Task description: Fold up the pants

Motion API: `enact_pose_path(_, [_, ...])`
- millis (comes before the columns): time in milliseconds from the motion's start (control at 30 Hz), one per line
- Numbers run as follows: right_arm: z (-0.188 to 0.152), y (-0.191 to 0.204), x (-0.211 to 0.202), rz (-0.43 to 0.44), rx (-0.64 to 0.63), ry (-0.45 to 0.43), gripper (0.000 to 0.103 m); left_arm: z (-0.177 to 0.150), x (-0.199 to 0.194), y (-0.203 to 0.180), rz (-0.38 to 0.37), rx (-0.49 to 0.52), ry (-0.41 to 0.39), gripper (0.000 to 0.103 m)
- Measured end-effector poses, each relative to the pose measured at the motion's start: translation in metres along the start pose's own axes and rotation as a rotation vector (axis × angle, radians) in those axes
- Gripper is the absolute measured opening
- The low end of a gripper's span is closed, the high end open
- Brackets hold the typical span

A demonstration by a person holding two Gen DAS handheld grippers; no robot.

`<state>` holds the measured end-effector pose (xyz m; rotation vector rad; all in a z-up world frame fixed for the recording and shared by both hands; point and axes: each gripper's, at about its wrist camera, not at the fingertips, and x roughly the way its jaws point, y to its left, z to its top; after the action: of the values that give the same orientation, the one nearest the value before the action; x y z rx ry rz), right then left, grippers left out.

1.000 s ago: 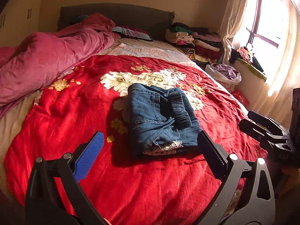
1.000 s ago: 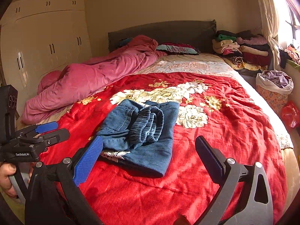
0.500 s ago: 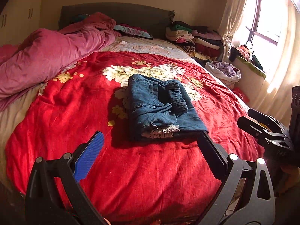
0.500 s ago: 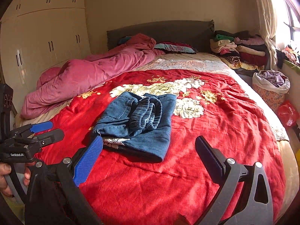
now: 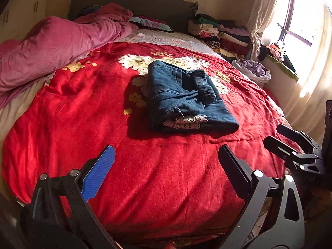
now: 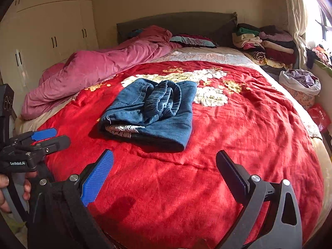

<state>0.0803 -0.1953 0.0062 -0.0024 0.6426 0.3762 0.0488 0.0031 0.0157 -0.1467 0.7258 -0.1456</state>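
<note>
Blue denim pants lie folded into a compact stack on the red floral blanket, with a strip of white lace trim at the near edge; they also show in the right wrist view. My left gripper is open and empty, held back from the pants over the blanket's near part. My right gripper is open and empty, also short of the pants. The right gripper shows at the right edge of the left wrist view, and the left gripper at the left edge of the right wrist view.
A crumpled pink duvet lies along the bed's left side. Stacked folded clothes sit at the far right by the dark headboard. A laundry basket stands right of the bed under the window. White wardrobes stand at left.
Both grippers have drawn back from the folded pants toward the foot of the bed, both staying open and empty. The pants have not moved.
</note>
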Motion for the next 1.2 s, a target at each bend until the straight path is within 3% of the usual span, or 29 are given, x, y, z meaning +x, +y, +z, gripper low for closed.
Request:
enact_pose_path(300, [-0.0072, 0.0024, 0.0118, 0.018, 0.01, 0.042, 0.098, -0.005, 0.004, 0.0031, 0.013, -0.011, 0.016, 0.093])
enact_pose_path(1200, [-0.0069, -0.0048, 0.0083, 0.013, 0.025, 0.049, 0.098, -0.0053, 0.0032, 0.0038, 0.054, -0.014, 0.028, 0.093])
